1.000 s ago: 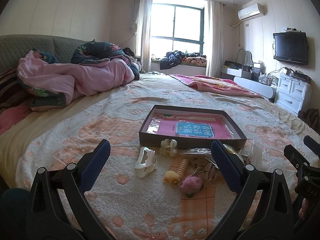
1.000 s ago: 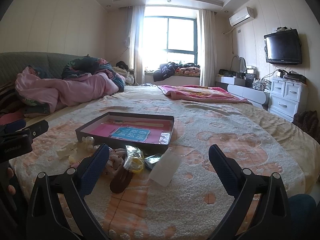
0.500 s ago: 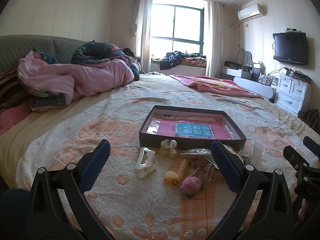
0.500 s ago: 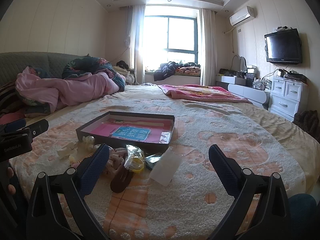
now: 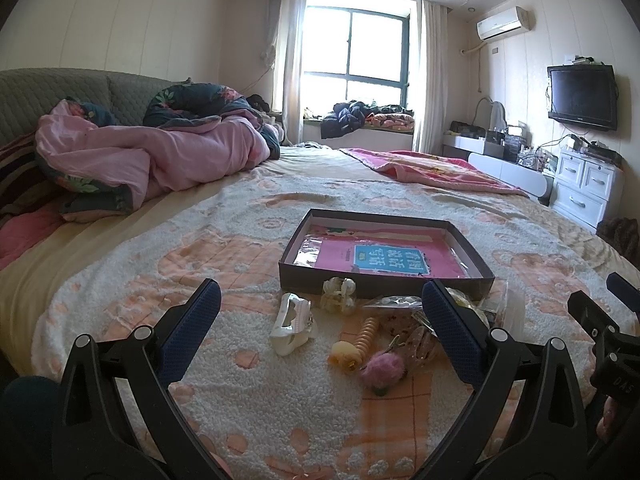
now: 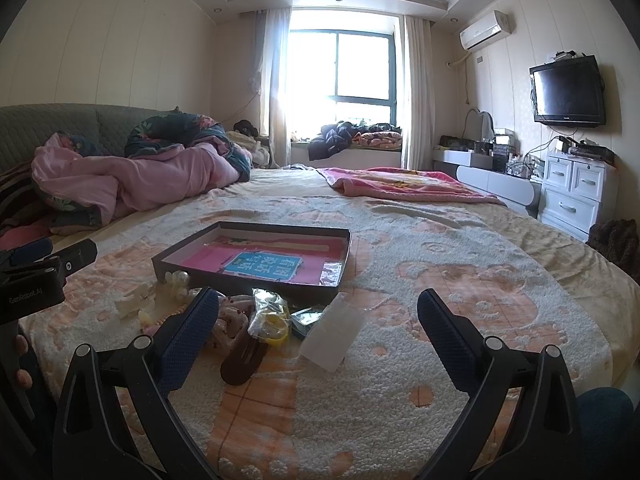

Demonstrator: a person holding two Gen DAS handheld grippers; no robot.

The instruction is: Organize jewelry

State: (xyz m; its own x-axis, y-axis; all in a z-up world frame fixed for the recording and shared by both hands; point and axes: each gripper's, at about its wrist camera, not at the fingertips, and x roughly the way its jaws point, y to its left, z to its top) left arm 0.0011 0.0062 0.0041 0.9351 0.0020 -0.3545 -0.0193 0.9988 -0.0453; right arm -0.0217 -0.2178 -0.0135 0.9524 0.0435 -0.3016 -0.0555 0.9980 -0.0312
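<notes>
On the bed [image 5: 248,400], a cream-and-peach fleece blanket carries a shallow dark box [image 5: 384,282] with a pink-and-blue printed sheet lying flat inside. Just in front of the box lies the jewelry: a white hair claw [image 5: 291,323], a pearl clip [image 5: 339,295], a yellow piece [image 5: 343,353], a coiled hair tie [image 5: 367,335], a pink pom-pom [image 5: 383,369], a brown clip [image 6: 243,357] and a clear packet [image 6: 334,335]. A crumpled pink duvet [image 5: 152,160] lies at the headboard end. A window [image 5: 356,52], an air conditioner [image 5: 502,23], a wall television [image 5: 582,98] and white drawers [image 5: 586,190] line the room. The sheet's characters are not readable. The left unit's housing reads "GenRobot.AI" in the right wrist view. The left gripper [image 5: 320,326] hovers over the pile, jaws spread wide, holding nothing. The right gripper [image 6: 318,332] hovers beside it, jaws equally spread and empty.
</notes>
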